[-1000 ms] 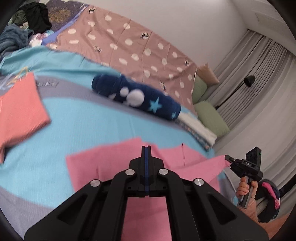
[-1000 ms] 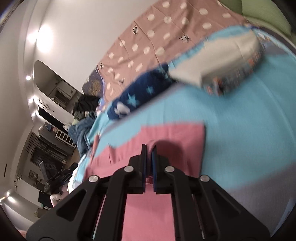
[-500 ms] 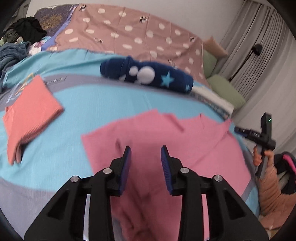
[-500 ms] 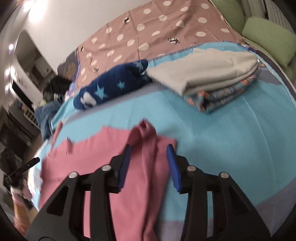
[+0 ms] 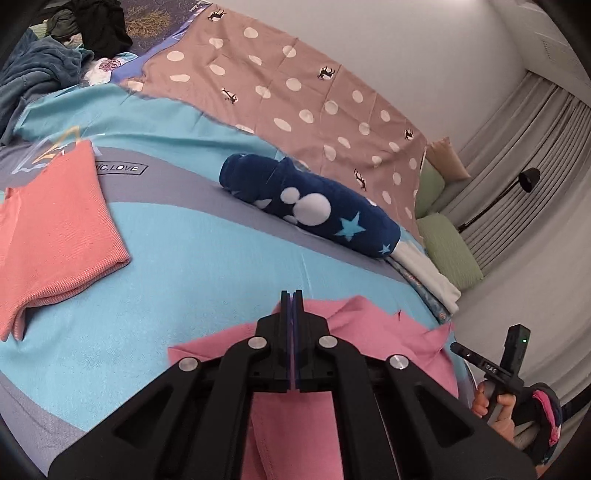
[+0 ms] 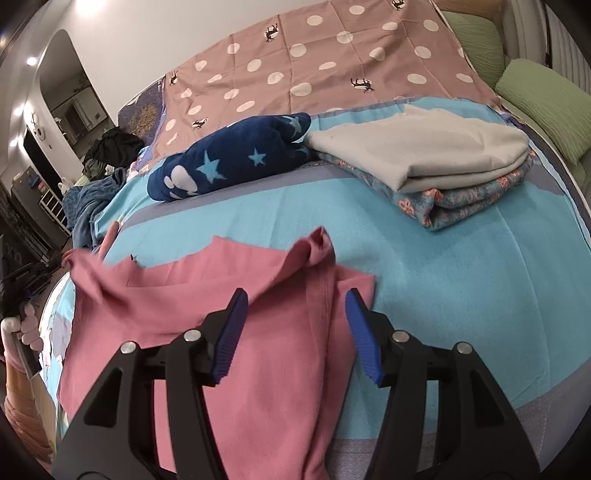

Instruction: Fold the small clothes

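A pink garment [image 5: 388, 332] lies spread on the turquoise bedspread [image 5: 184, 258]. My left gripper [image 5: 291, 295] is shut at its near-left edge, and the cloth rises at the tips as if pinched. In the right wrist view that corner [image 6: 74, 262] is lifted and blurred. My right gripper [image 6: 295, 295] hangs over the garment's [image 6: 221, 295] right side with its jaws opening. A raised ridge of pink fabric [image 6: 321, 254] runs between the blue pads [image 6: 229, 332] without touching them.
A folded orange garment [image 5: 55, 229] lies at the left. A navy star-patterned roll [image 6: 229, 158] lies across the bed behind. A cream and floral folded stack [image 6: 424, 151] sits at the right. Green pillows [image 6: 543, 99] and a clothes heap [image 5: 92, 22] are farther back.
The left gripper opened over the pink garment, then shut again at its edge. The right gripper went from shut to open, leaving a ridge of pink fabric between its fingers.
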Motion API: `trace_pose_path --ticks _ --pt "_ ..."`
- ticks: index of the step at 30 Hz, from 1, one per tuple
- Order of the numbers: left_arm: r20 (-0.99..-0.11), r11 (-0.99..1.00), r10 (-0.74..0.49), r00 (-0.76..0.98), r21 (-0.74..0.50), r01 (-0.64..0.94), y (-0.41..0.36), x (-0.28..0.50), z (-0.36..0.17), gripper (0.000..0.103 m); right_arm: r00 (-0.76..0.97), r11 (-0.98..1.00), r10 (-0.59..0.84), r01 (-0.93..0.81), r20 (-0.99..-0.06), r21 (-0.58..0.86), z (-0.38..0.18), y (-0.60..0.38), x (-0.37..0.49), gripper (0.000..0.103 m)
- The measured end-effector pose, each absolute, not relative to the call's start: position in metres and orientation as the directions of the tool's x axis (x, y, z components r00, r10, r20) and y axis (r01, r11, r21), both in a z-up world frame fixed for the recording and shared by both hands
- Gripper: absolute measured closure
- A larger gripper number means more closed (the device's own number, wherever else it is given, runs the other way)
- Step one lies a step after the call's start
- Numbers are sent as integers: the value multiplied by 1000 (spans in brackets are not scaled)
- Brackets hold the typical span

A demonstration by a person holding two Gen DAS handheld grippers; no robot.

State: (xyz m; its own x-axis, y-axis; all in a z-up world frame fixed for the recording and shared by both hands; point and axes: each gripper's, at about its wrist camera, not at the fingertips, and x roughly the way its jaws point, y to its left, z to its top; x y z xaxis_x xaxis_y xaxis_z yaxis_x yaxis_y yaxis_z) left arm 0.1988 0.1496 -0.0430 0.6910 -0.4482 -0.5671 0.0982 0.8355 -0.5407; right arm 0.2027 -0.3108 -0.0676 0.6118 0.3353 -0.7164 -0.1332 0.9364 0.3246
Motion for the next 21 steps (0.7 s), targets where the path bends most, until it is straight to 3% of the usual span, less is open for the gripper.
trace_pose_path --ticks 2,3,4,6,13,17,18,19,21 --pt "-584 862 -415 698 -497 97 149 192 -46 96 612 939 334 -154 -717 306 -68 -310 199 42" --pt "-596 873 -394 700 -482 81 152 189 -49 82 615 946 318 -157 -721 283 -69 -310 197 41" --pt "-613 886 -359 704 -461 51 157 185 -53 75 616 951 305 -152 -726 269 -70 -311 196 41" --pt "-626 891 -345 700 -454 34 161 182 -58 74 606 953 296 -134 -738 272 -75 -313 197 41" --pt "-690 909 -386 613 -396 127 142 197 -72 57 603 963 265 -122 -752 242 -77 -315 211 41" --pt "-722 901 -413 555 -414 131 132 236 -90 58 594 966 256 -127 -763 225 -78 -315 242 38" --pt "-721 898 -420 551 -417 140 129 240 -92 73 582 964 262 -123 -770 236 -81 -317 253 38" --pt "-718 900 -421 554 -407 156 124 245 -92 100 565 960 274 -118 -778 252 -85 -318 264 38" --pt "-704 899 -424 569 -402 172 118 247 -86 99 543 952 297 -109 -786 285 -92 -319 279 42"
